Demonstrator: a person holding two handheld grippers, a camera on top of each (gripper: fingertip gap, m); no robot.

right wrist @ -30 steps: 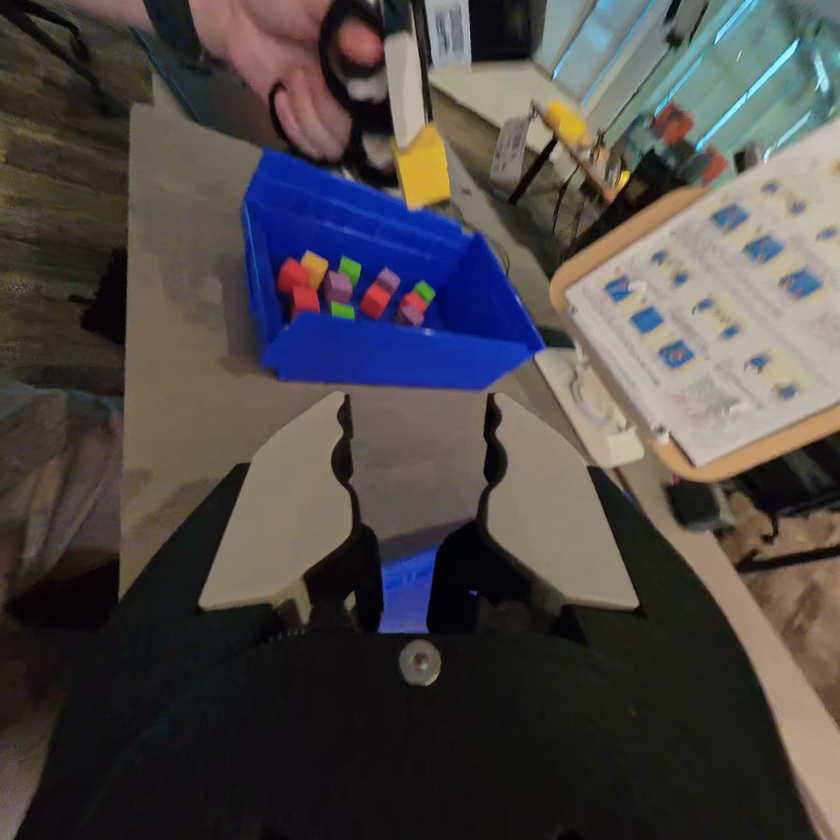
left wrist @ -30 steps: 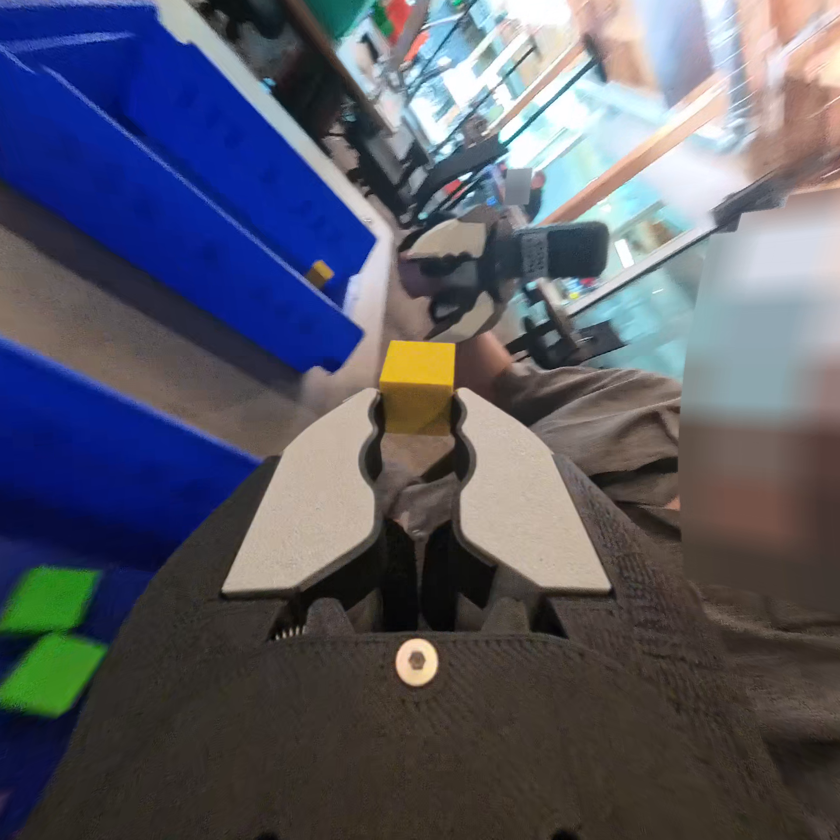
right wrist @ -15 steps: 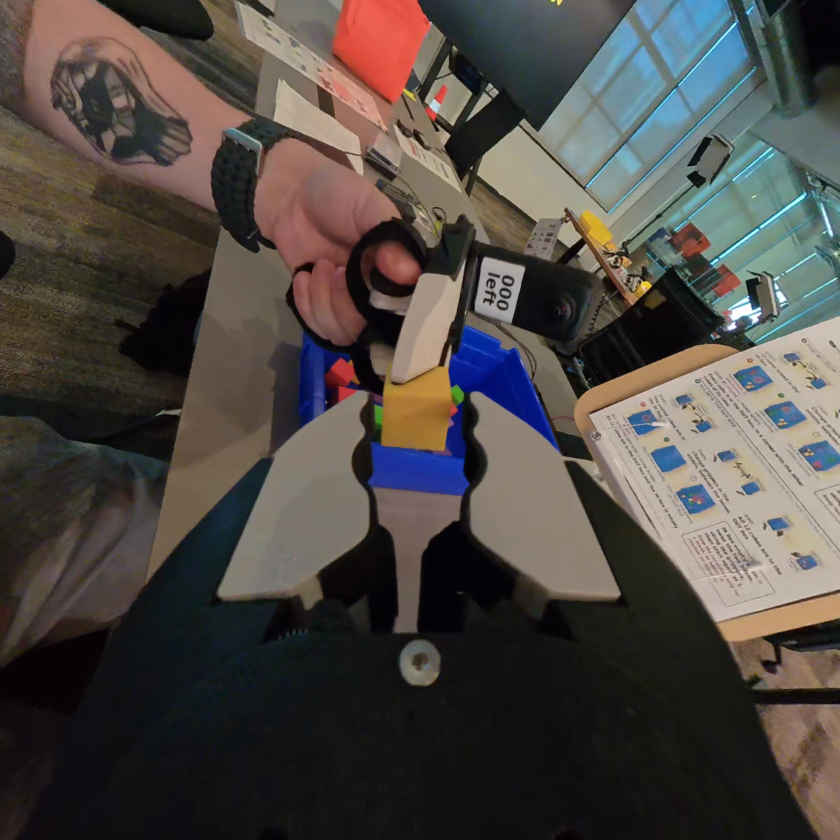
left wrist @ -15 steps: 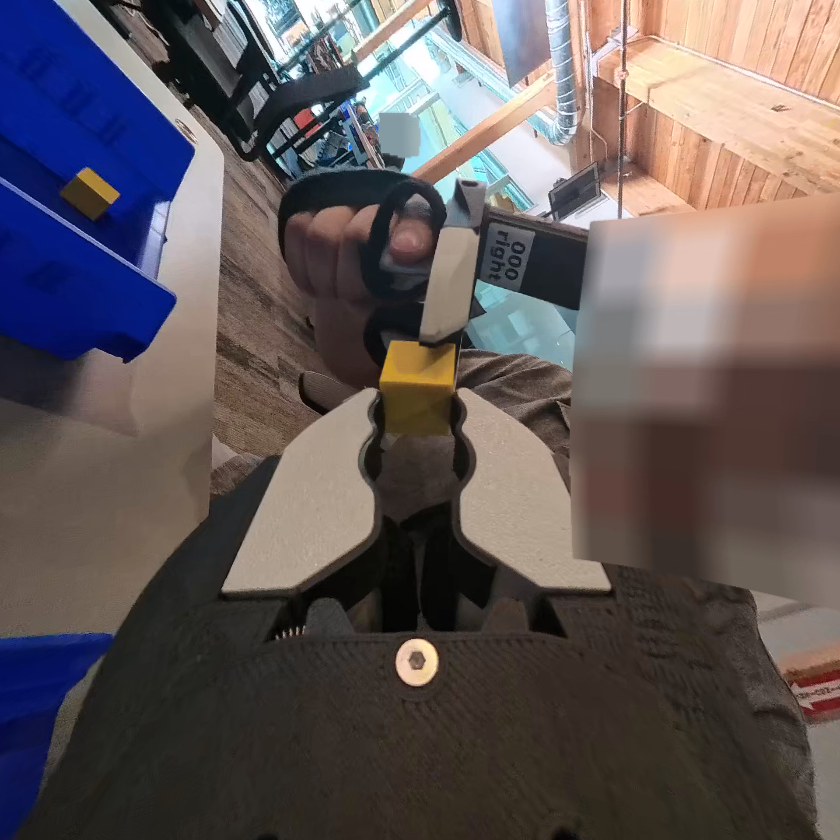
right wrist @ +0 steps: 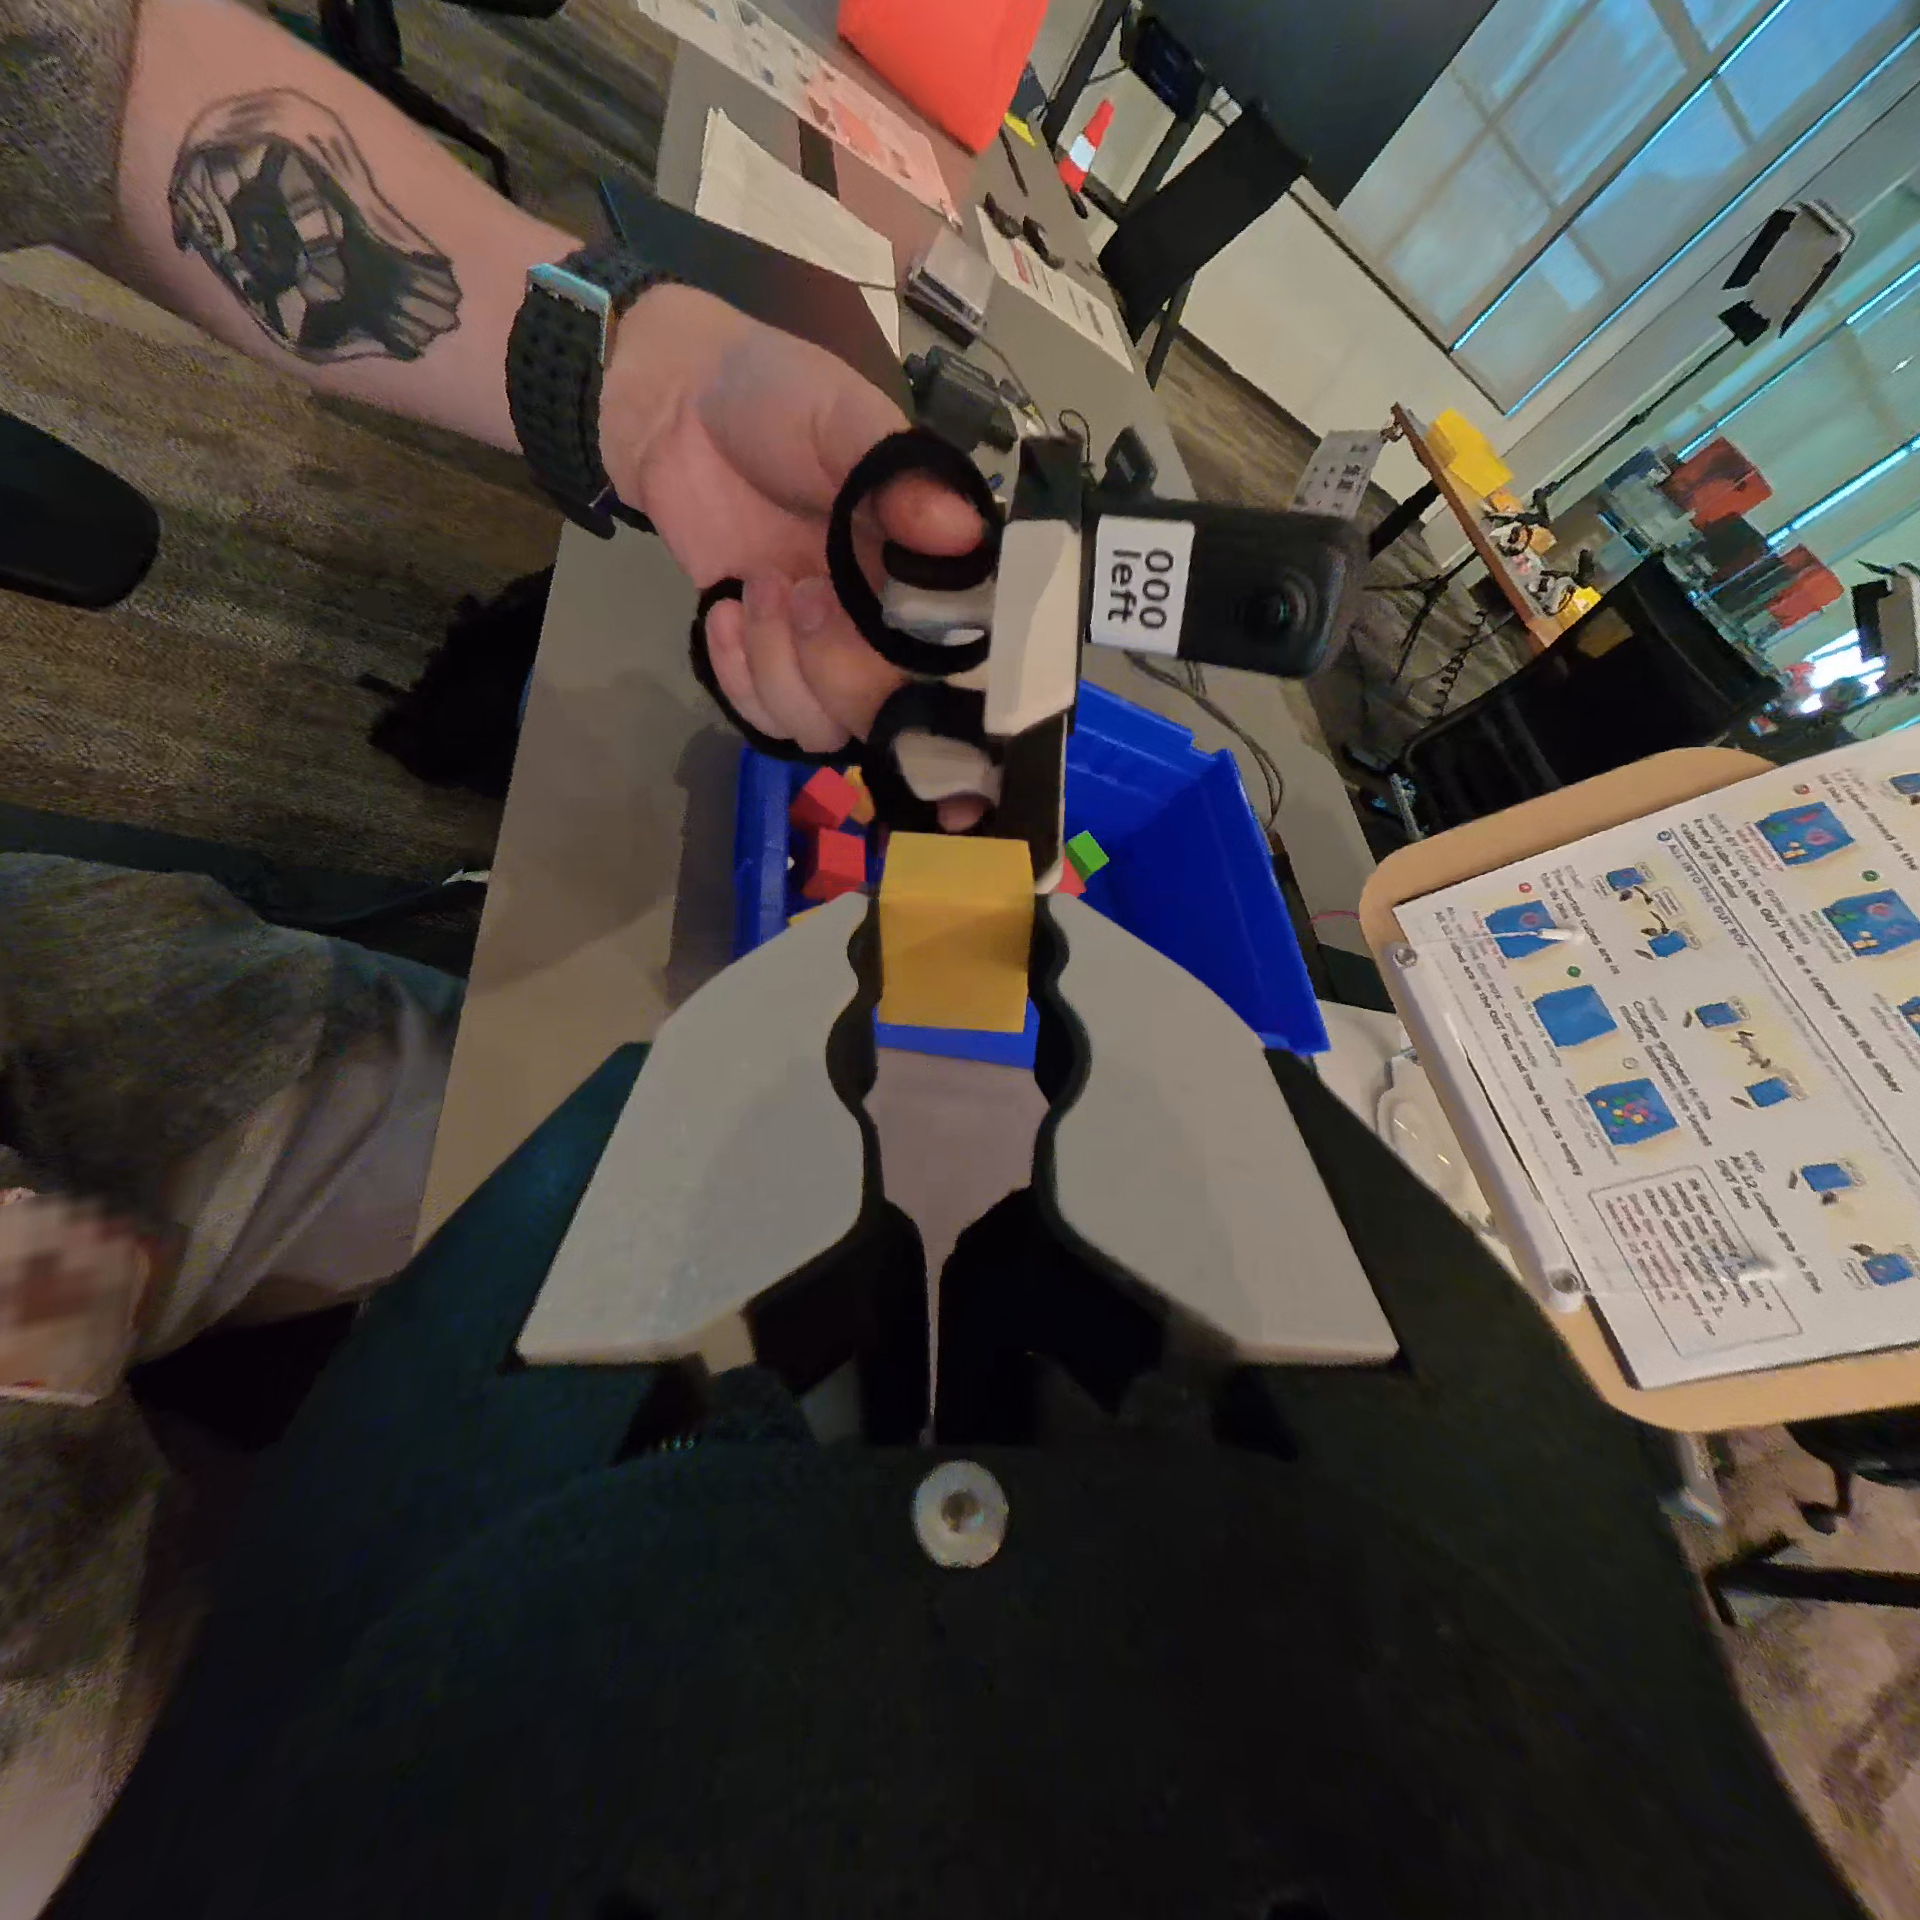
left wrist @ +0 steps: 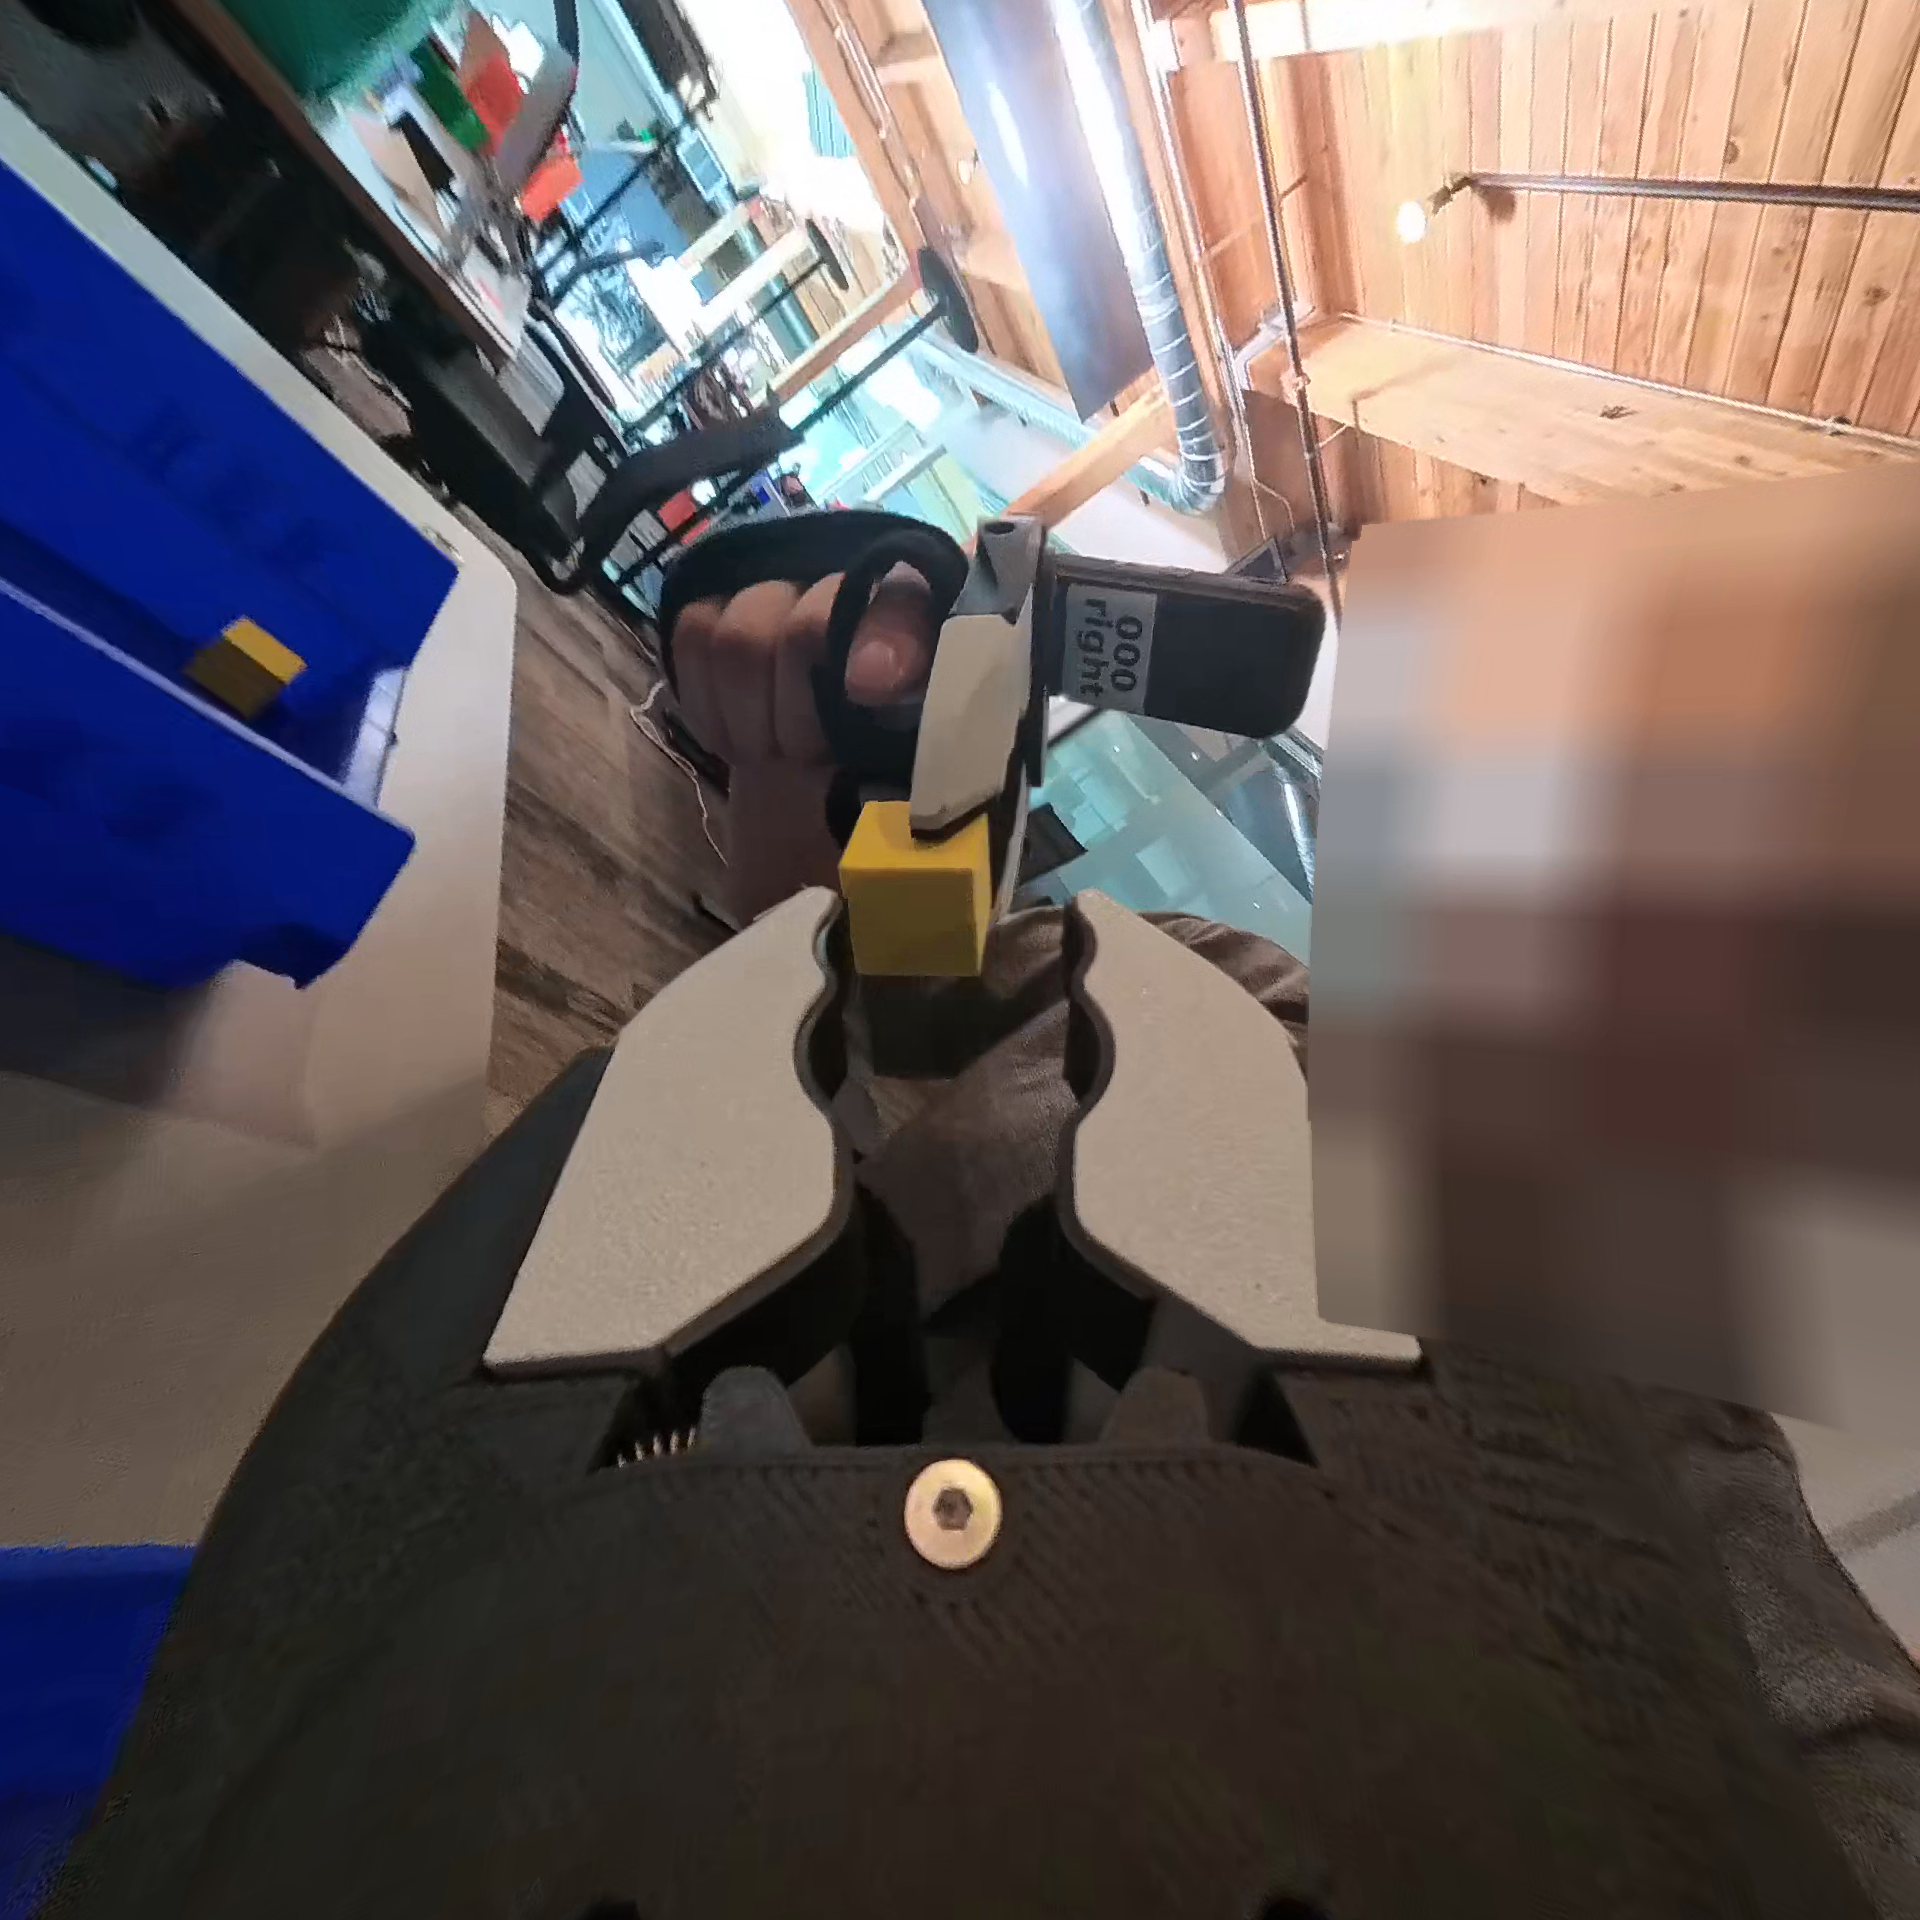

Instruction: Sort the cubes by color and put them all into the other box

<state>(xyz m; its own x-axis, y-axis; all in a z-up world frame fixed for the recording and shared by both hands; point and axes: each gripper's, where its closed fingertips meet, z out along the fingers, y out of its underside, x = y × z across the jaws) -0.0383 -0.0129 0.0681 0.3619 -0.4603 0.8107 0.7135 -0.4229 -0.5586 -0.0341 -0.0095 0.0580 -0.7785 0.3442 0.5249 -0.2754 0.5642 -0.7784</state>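
Our right gripper (right wrist: 956, 935) has its two grey fingers (right wrist: 727, 1132) clamped on a yellow cube (right wrist: 954, 940), one pad against each side face, the cube sitting at the very tips and held up in the air above the grey table (right wrist: 582, 831). Our left gripper (left wrist: 951, 935) faces it from the opposite side with its fingers (left wrist: 696, 1132) spread apart: the cube lies between the tips, close against the left finger, with a clear gap to the right finger. In the left wrist view the cube (left wrist: 914, 899) shows pinched by the other gripper's light fingers from above and below, with a hand (left wrist: 769, 675) in black finger loops gripping that tool. In the right wrist view the left hand (right wrist: 748, 520) likewise grips its tool through black loops, a dark watch strap on the wrist.

Behind and below the cube stands a blue bin (right wrist: 1174, 852) on the table, holding small red and green cubes (right wrist: 831, 831). To the right of it lies a clipboard (right wrist: 1683, 1060) with a printed sheet of pictures. In the left wrist view another blue bin (left wrist: 187, 727) stands at the table's edge with a second yellow cube (left wrist: 244, 665) inside it
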